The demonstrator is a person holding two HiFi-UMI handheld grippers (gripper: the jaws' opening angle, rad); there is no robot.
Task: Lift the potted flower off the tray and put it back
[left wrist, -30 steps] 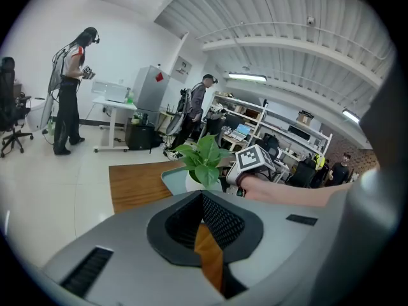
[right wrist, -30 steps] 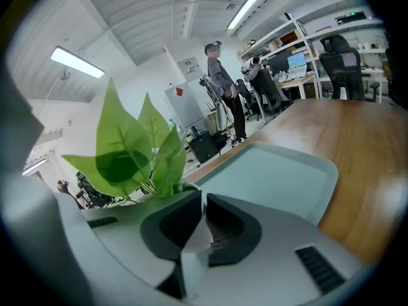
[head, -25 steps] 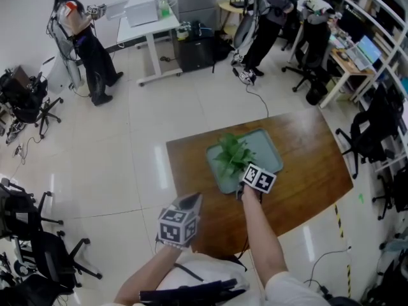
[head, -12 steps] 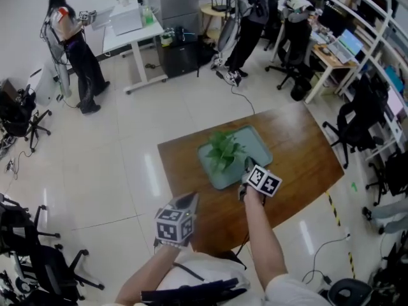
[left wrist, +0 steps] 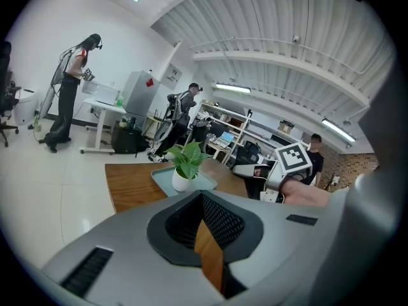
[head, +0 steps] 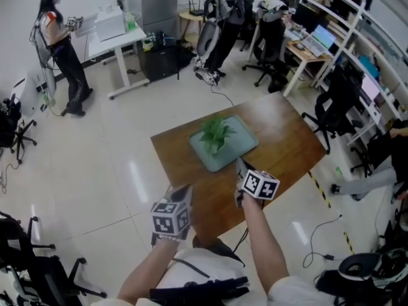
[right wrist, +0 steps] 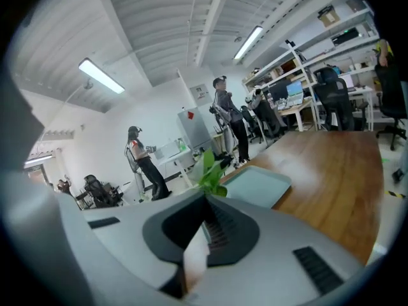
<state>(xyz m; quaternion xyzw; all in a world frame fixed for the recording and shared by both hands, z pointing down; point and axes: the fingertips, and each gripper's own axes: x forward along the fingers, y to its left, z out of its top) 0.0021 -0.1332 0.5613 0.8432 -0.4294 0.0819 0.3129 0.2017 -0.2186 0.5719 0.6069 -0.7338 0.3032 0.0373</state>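
Note:
The potted flower, green leaves in a small white pot, stands upright on the pale green tray at the far side of the wooden table. My right gripper is shut with nothing in it, pulled back over the table's near part, clear of the tray. My left gripper hovers at the table's near edge, also shut and holding nothing. From the left gripper view I see the flower, the tray and the right gripper. In the right gripper view the leaves and tray lie ahead.
Shiny floor surrounds the table. A person stands by a white desk at the back left, another at the back middle. Office chairs and shelves line the right side; a cable lies on the floor.
My right gripper has drawn back from the flower toward me and risen, and its jaws have shut. The left gripper has lifted slightly. The flower stays on the tray.

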